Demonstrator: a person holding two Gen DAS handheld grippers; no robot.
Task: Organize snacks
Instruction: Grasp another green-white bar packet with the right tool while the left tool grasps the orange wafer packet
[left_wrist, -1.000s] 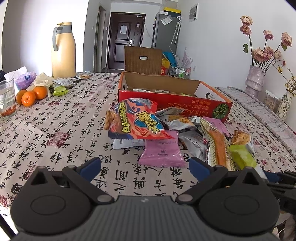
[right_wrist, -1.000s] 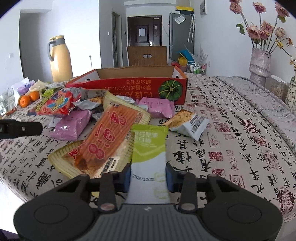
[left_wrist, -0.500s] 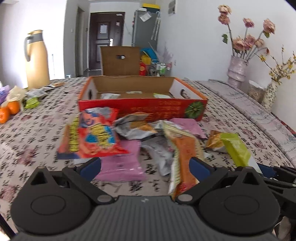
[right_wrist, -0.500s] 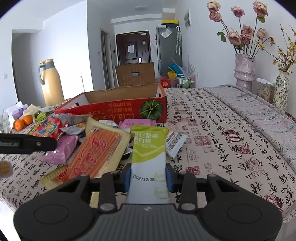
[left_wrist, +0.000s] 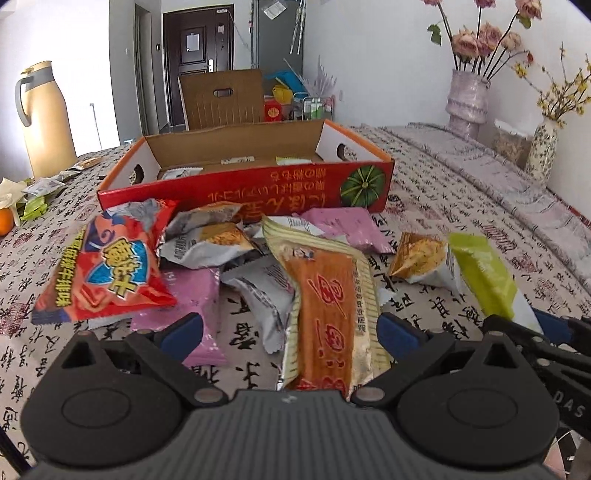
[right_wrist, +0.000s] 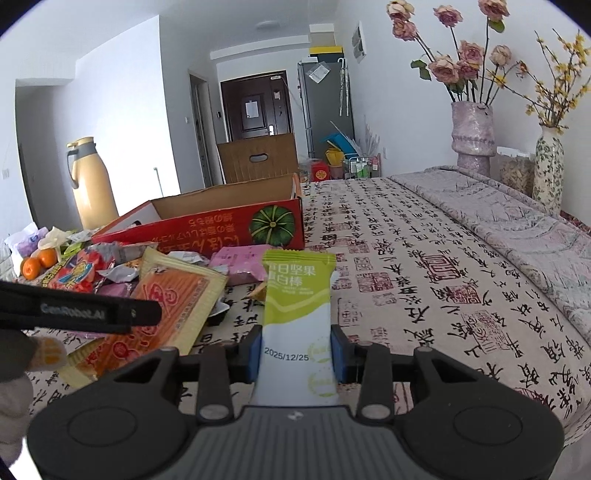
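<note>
Green bar in hand, bound for the box

Our right gripper (right_wrist: 295, 354) clamps the green nut bar (right_wrist: 297, 317) above the table; our left gripper (left_wrist: 290, 332) hangs open over the orange packet (left_wrist: 327, 314). Next we must carry the bar over the red box (right_wrist: 207, 225) rim and let go.

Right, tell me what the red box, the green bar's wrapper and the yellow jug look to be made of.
Red box: corrugated cardboard, printed glossy red outside, bare brown inside.
Green bar wrapper: thin plastic film, probably matte, with crimped end seals.
Yellow jug: smooth hard shell with a grey handle, likely plastic or painted metal; the look leaves that open.
</note>
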